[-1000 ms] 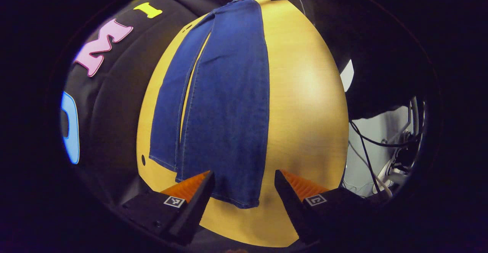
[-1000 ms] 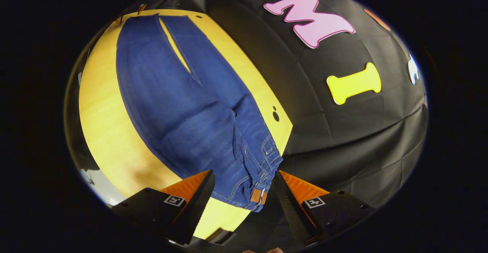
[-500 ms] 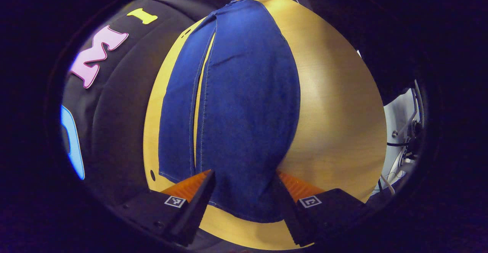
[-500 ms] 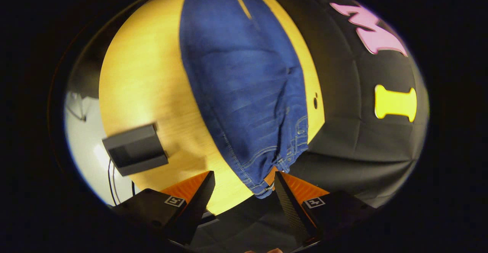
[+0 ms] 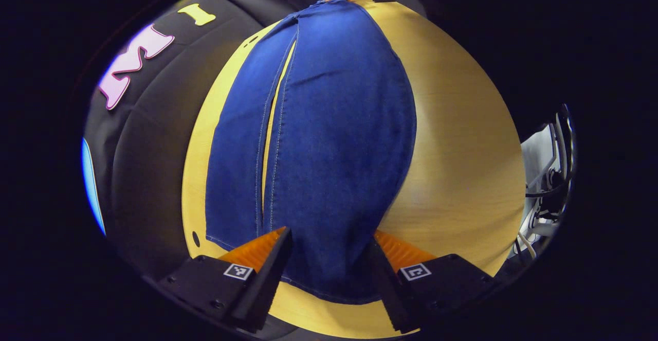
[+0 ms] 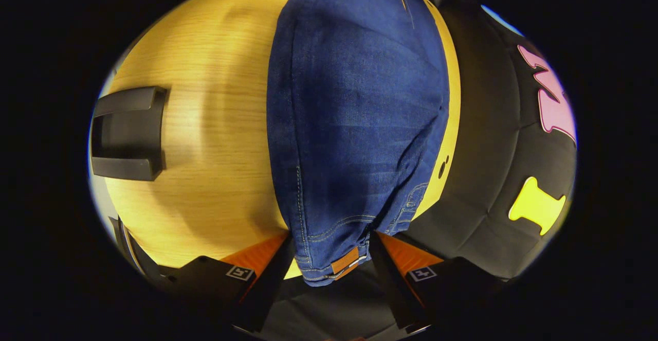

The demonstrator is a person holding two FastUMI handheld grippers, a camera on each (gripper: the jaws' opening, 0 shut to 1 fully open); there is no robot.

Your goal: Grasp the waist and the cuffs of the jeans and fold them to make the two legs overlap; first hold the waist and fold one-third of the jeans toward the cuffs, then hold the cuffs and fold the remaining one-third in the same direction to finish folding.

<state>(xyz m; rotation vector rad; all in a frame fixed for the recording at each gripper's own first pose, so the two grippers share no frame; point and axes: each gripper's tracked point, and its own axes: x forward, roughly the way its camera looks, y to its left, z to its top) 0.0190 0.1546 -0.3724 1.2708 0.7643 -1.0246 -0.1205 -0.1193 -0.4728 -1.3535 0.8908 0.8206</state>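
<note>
The jeans (image 5: 329, 140) lie lengthwise on the worktop (image 5: 452, 166), legs side by side with a narrow gap between them. The left claw (image 5: 329, 261) straddles the near cuff (image 5: 329, 284), fingers spread and not yet pressing; the right claw (image 6: 331, 264) likewise brackets the waist (image 6: 334, 258), still open. Risk: closing on the upper denim layer alone (the waistband is thick, the cuff lies flat) would likely let the cloth slip, leaving the legs misaligned.
</note>
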